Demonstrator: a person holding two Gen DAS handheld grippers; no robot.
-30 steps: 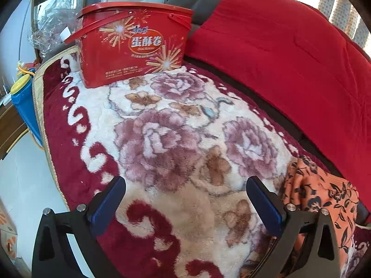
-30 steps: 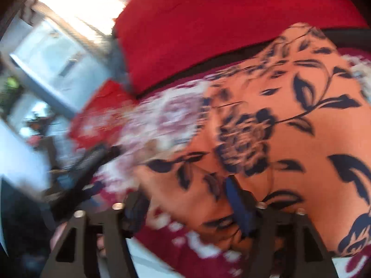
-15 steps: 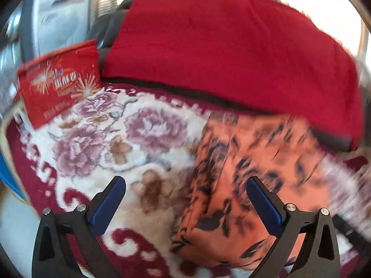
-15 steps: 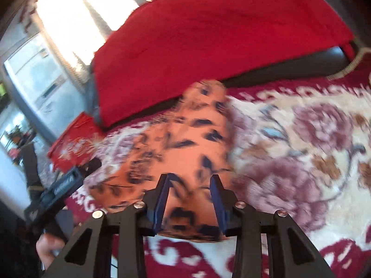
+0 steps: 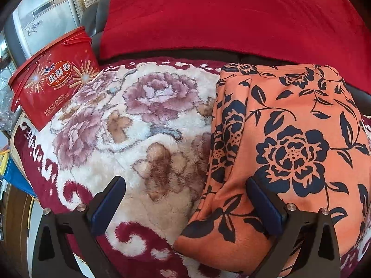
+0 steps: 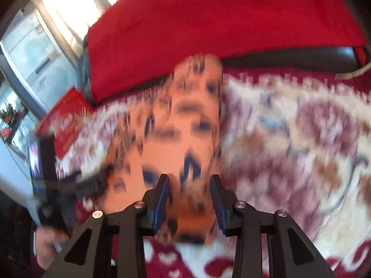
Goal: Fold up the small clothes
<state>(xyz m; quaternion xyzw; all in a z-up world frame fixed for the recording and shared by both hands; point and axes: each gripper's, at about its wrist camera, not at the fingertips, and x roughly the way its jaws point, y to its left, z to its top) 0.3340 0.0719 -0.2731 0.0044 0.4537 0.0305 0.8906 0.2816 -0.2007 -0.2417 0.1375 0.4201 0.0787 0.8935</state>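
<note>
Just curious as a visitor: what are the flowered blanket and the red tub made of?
Flowered blanket: looks like thick plush fleece, with a fuzzy, tufted pile. Red tub: probably plastic; it is smooth, slightly glossy, with printed sides and thin hoop handles.

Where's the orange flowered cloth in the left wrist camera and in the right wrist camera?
Left wrist: orange flowered cloth fills the right half, on the floral blanket.
Right wrist: blurred, centre, reaching down between the right gripper fingers.
Shared landmark: red tub, upper left in the left wrist view, middle left in the right.
</note>
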